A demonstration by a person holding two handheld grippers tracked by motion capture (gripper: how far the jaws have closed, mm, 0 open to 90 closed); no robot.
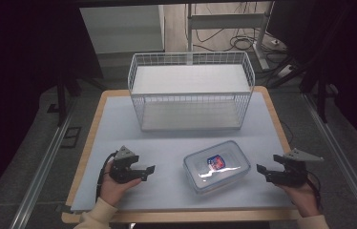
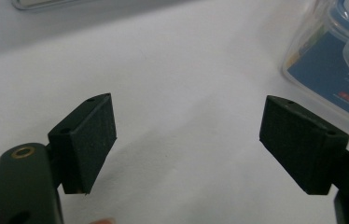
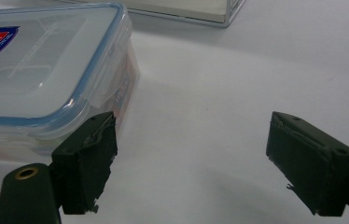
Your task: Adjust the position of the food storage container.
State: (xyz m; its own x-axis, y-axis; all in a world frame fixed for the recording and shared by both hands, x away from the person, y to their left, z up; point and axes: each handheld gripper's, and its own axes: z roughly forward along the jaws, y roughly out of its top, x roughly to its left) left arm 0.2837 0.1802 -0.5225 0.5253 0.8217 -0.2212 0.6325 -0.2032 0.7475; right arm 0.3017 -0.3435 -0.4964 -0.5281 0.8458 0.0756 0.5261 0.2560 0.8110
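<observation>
hands low at table edge, each hand-held gripper (image 1: pixel 149 172) (image 1: pixel 261 171) wide, empty, flanking lidded box (image 1: pixel 216 166)

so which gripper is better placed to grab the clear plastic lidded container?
Probably the right gripper. In its own view the clear plastic lidded container sits right beside one jaw, latch side facing it. The left gripper is also open and aimed at it, but with more bare table between.

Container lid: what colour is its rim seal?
Blue, on the clear container lid; clearest in the right gripper view.
</observation>
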